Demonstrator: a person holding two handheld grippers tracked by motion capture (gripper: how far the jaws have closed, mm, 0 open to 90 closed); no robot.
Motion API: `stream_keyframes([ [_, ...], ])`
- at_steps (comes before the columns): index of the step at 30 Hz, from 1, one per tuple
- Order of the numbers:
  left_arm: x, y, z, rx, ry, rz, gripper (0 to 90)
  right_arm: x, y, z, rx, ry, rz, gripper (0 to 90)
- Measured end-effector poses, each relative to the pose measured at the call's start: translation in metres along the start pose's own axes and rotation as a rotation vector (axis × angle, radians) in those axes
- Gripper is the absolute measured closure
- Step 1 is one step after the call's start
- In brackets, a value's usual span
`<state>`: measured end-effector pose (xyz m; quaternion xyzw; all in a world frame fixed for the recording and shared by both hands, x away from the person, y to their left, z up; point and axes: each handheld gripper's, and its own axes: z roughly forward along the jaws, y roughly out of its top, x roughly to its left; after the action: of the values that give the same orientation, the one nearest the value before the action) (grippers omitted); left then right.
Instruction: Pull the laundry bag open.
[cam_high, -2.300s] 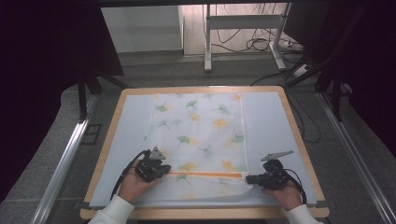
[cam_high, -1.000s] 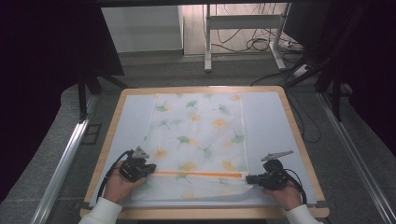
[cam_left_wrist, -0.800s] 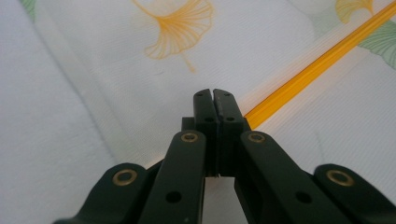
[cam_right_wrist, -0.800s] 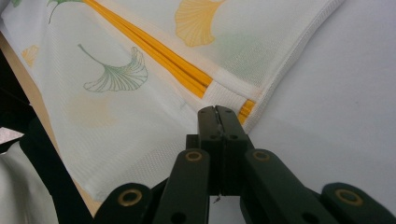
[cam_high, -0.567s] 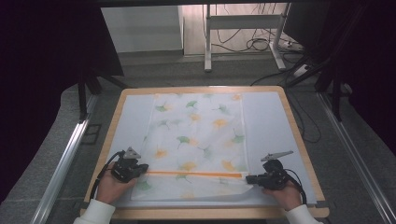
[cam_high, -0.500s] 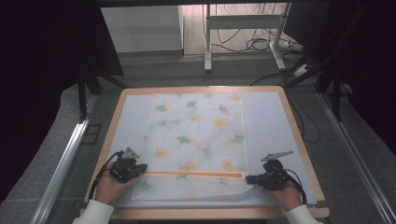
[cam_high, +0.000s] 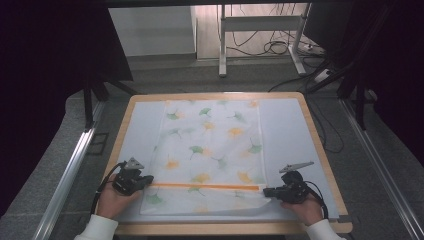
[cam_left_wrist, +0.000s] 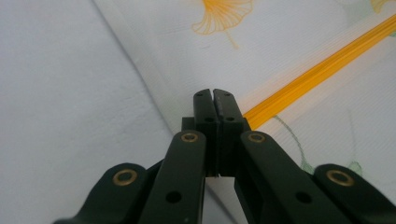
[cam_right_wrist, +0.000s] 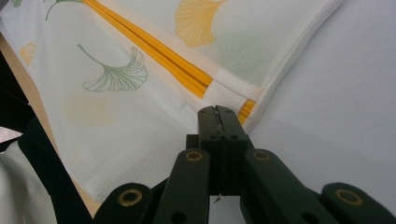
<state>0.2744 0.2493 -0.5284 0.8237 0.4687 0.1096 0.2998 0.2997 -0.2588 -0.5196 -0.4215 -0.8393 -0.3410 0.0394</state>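
Both grippers sat at the near edge of a leaf-printed mesh bag, jaws closed, with a risk of dragging it askew.

The left gripper (cam_high: 131, 181) and the right gripper (cam_high: 280, 191) each had their jaws pressed fully together at opposite ends of the orange zipper (cam_high: 205, 187); whether either pinched fabric I could not tell. The mesh bag (cam_high: 210, 145) lay flat mid-table on the pale mat (cam_high: 287, 130). An uneven pull could have bunched the thin cloth or slid it off square.
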Motion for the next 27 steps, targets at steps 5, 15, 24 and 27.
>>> stream_keyframes([
  [5,-0.001,0.0,0.001,0.003,0.004,0.006,90.0,0.0,0.0,0.0,0.001,0.002,0.002,89.8],
  [15,-0.001,0.0,0.001,-0.021,-0.008,0.001,90.0,0.002,0.0,-0.001,0.003,-0.015,-0.012,89.7],
  [24,-0.006,0.0,-0.014,-0.177,0.021,0.007,65.8,0.009,0.005,-0.024,-0.188,-0.019,-0.086,78.4],
  [27,-0.006,-0.003,-0.023,-0.231,0.039,-0.004,56.1,0.007,0.004,-0.03,-0.248,-0.084,-0.12,71.4],
])
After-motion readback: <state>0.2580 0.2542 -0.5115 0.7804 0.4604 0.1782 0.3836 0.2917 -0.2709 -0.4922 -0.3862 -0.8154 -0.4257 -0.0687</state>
